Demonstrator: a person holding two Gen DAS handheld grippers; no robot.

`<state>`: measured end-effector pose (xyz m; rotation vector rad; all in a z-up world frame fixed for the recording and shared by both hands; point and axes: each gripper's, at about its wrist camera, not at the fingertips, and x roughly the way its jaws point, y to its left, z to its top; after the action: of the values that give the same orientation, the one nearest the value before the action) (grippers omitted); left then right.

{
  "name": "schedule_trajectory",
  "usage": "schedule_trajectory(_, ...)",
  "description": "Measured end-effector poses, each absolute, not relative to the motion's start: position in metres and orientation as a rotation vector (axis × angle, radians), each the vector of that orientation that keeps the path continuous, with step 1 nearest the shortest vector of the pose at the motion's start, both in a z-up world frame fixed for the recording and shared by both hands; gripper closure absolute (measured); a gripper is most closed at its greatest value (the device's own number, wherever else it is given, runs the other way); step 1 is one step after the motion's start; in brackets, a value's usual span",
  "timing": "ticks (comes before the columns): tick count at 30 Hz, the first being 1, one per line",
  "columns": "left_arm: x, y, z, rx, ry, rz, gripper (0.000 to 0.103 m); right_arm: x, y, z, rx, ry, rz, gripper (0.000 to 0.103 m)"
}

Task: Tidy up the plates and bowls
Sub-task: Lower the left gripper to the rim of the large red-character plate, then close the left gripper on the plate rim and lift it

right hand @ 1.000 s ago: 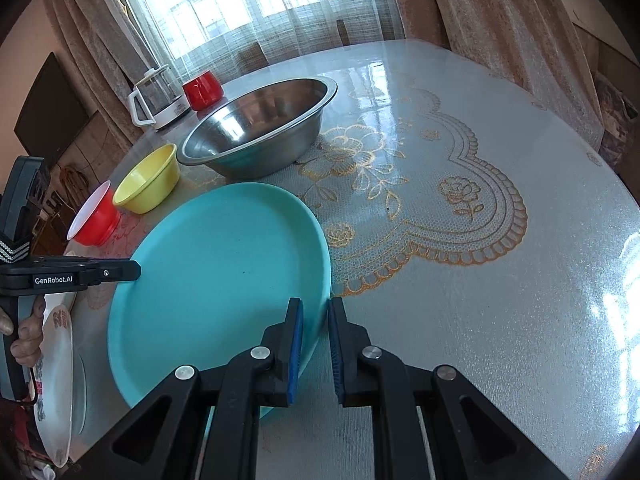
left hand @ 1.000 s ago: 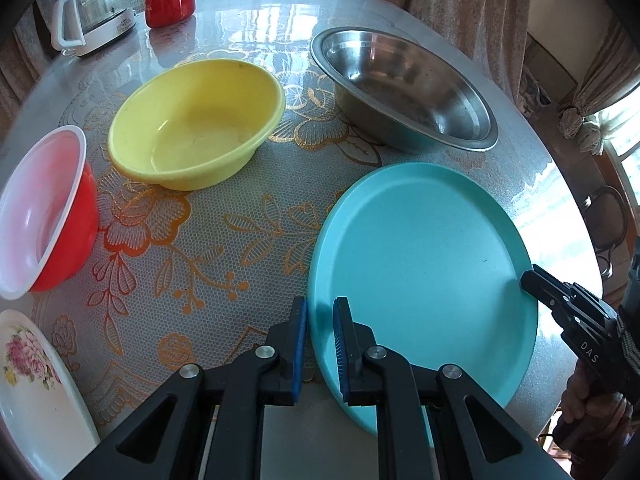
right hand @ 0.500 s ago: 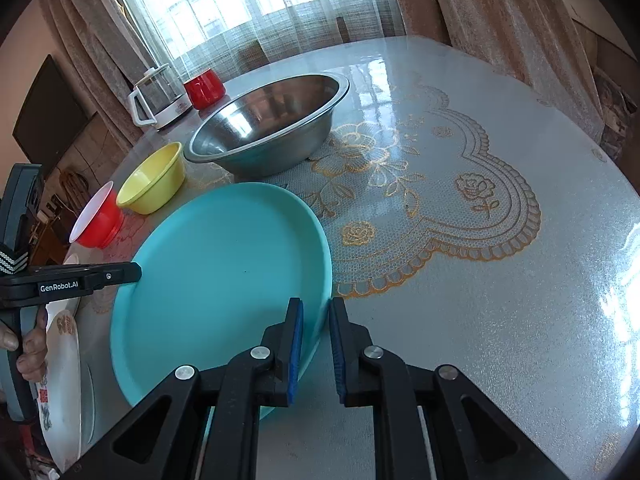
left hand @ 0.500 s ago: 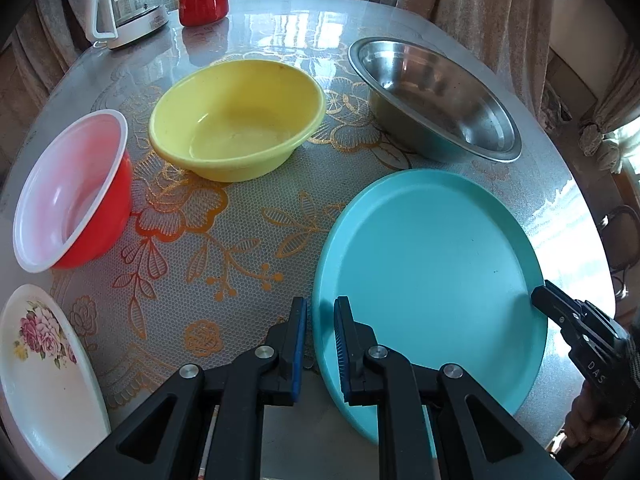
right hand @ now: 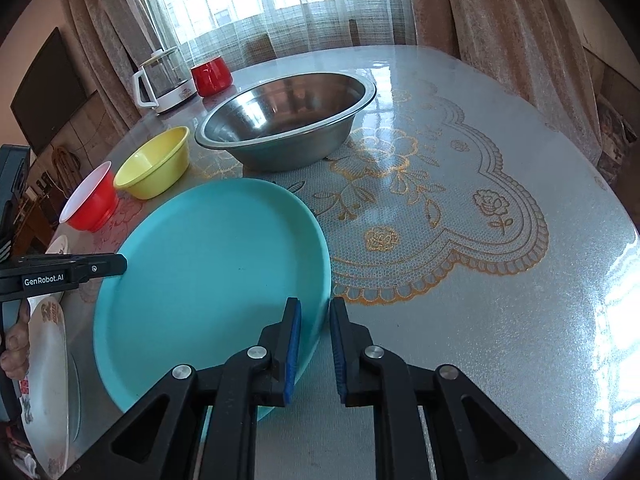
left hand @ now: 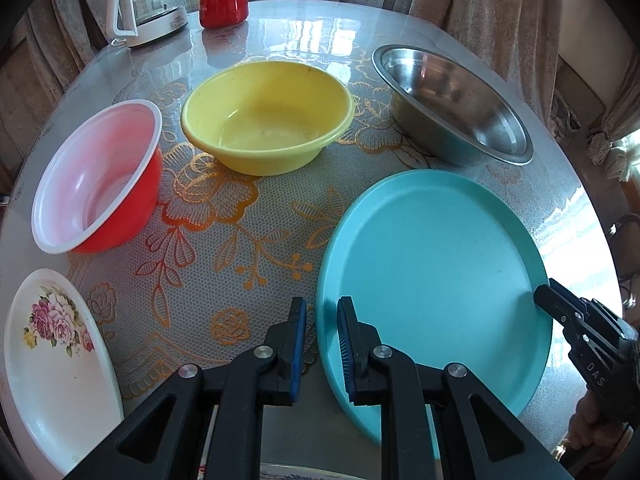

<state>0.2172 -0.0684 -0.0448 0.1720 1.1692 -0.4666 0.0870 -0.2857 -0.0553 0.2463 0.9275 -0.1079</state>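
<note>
A large teal plate (left hand: 432,280) (right hand: 208,280) lies flat on the lace-patterned table. My left gripper (left hand: 322,304) straddles its left rim. The jaws are opening, and a sliver of cloth shows between the outer pad and the rim. My right gripper (right hand: 314,304) is shut on the opposite rim, one pad inside the plate and one outside. Each gripper also shows at the other view's edge: the right gripper (left hand: 540,294), the left gripper (right hand: 120,266). Beyond the plate stand a yellow bowl (left hand: 268,120), a red bowl (left hand: 96,176) with a white inside, and a steel bowl (left hand: 452,108).
A white floral plate (left hand: 48,360) lies at the near left edge of the table. A glass kettle (left hand: 148,4) and a red mug (left hand: 224,4) stand at the far side by the curtains. A person's hand (right hand: 16,344) holds the left gripper.
The teal plate has slid left across the cloth pattern with both grippers on its rims. The left jaws have parted slightly. The left view has tipped up toward the far table.
</note>
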Motion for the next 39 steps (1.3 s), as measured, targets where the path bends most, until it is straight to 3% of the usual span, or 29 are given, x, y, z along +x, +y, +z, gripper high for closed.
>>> schedule_trajectory(7, 0.211, -0.069, -0.043, 0.170, 1.163, -0.446, 0.085, 0.086, -0.280, -0.055, 0.224, 0.923, -0.086, 0.076)
schedule_trajectory(20, 0.205, -0.047, -0.033, 0.118, 1.139, -0.407, 0.084, 0.083, -0.282, -0.055, 0.251, 0.915, -0.082, 0.072)
schedule_trajectory(39, 0.138, 0.045, 0.023, -0.044, 0.909, -0.385, 0.084, 0.069, -0.294, -0.042, 0.275, 0.860, -0.159, 0.068)
